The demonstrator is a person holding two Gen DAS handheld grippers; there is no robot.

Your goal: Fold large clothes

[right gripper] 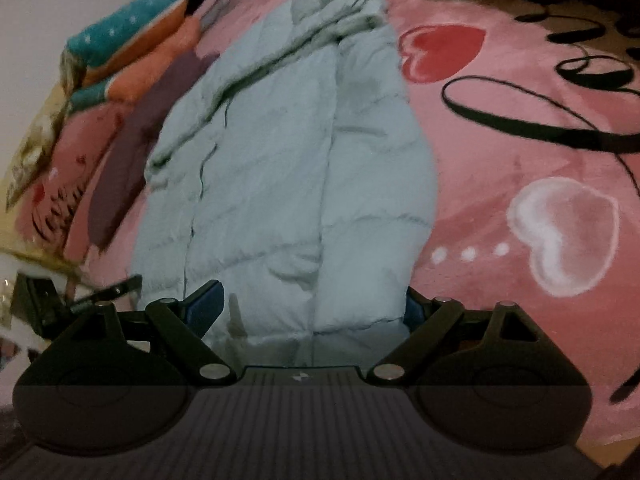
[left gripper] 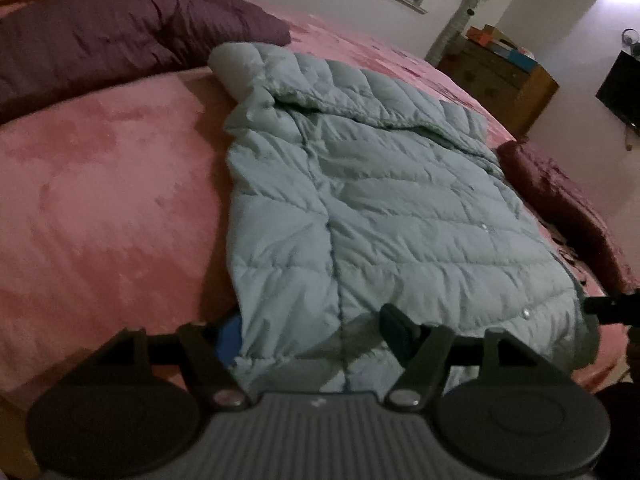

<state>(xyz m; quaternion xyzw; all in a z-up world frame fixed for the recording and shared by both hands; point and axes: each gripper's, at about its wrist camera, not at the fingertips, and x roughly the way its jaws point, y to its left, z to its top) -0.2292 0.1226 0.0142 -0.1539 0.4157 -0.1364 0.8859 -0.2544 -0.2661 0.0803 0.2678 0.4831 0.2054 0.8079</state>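
A pale green quilted puffer jacket lies spread on a pink plush bed cover, its sleeves folded in and its hem toward me. My left gripper is open at the hem's left corner, with the fabric lying between its fingers. In the right wrist view the jacket runs away from me, and my right gripper is open with the hem's right part between its wide-spread fingers. The fingertips are partly hidden under the fabric. The other gripper shows at the right edge of the left wrist view.
A dark purple duvet lies along the bed's far side. A maroon blanket lies right of the jacket. A wooden dresser stands by the wall. Folded teal and orange blankets are stacked at the far left.
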